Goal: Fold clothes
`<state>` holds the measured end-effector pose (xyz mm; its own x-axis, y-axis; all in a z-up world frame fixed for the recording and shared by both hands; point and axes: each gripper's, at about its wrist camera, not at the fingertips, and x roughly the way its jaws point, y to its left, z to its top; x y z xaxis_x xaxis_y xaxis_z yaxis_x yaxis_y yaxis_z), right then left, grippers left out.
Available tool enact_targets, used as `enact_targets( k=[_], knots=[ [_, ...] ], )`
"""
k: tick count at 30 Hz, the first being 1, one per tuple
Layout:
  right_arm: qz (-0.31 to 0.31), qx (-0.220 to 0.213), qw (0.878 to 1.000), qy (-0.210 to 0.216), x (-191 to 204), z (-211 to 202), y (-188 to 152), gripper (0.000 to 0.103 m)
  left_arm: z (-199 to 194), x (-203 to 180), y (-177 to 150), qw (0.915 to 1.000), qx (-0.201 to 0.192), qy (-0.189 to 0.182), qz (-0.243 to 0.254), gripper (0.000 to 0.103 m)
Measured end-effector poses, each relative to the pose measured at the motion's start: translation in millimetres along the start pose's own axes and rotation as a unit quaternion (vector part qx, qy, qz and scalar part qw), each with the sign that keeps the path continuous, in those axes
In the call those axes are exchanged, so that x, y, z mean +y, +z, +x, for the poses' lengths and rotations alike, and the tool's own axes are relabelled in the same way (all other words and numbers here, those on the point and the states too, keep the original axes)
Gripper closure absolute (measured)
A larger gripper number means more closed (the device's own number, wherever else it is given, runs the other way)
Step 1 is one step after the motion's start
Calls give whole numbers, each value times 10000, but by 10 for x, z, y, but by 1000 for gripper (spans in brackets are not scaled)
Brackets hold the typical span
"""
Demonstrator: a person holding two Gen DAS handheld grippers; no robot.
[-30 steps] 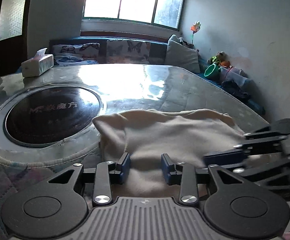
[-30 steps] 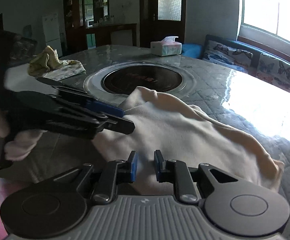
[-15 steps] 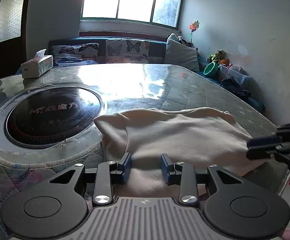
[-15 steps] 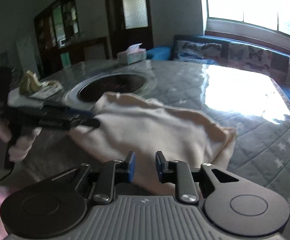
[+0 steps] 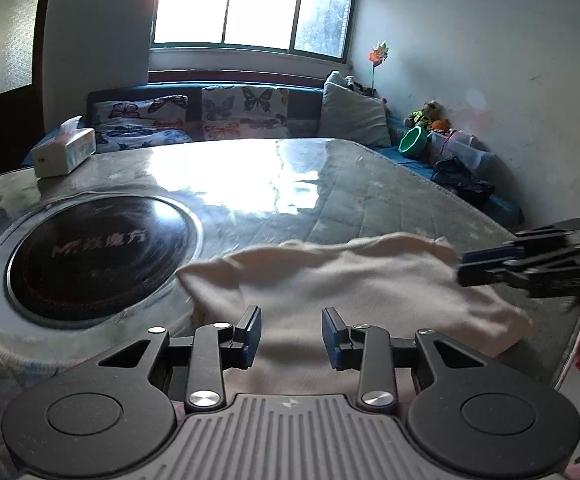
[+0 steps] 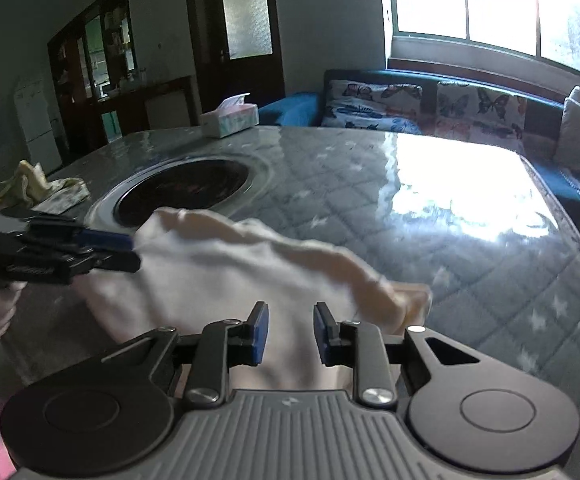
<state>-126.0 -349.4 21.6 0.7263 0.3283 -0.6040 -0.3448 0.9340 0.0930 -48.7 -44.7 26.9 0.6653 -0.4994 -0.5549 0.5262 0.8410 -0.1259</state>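
Cream garment (image 5: 353,280) between open left gripper (image 5: 291,336) fingers

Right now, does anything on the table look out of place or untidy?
Yes. The cream garment is bunched unevenly, with one corner lying over the rim of the round black cooktop set into the table. In the right wrist view, a crumpled yellowish cloth sits near the far edge.

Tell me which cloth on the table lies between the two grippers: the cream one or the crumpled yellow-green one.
The cream folded garment: it lies before the right gripper, beside the dark round cooktop. The crumpled yellow-green cloth sits far off, by the table edge.
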Motion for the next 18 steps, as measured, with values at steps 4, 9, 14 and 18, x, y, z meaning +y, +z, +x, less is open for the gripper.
enact_targets(
  k=[4, 9, 14, 18],
  knots=[
    [52, 18, 10000, 46, -82, 222, 150, 79, 152, -79, 140, 9998, 30, -177, 67, 67],
    [45, 118, 9999, 99, -140, 450, 252, 79, 433, -219, 297, 9989, 119, -367, 274, 67],
    [25, 307, 9995, 50, -193, 639, 269, 80, 731, -211, 354, 9986, 262, -335, 325, 67],
    [-20, 385, 9993, 37, -208, 692, 290, 80, 820, -108, 353, 9987, 350, -354, 143, 65]
  ],
)
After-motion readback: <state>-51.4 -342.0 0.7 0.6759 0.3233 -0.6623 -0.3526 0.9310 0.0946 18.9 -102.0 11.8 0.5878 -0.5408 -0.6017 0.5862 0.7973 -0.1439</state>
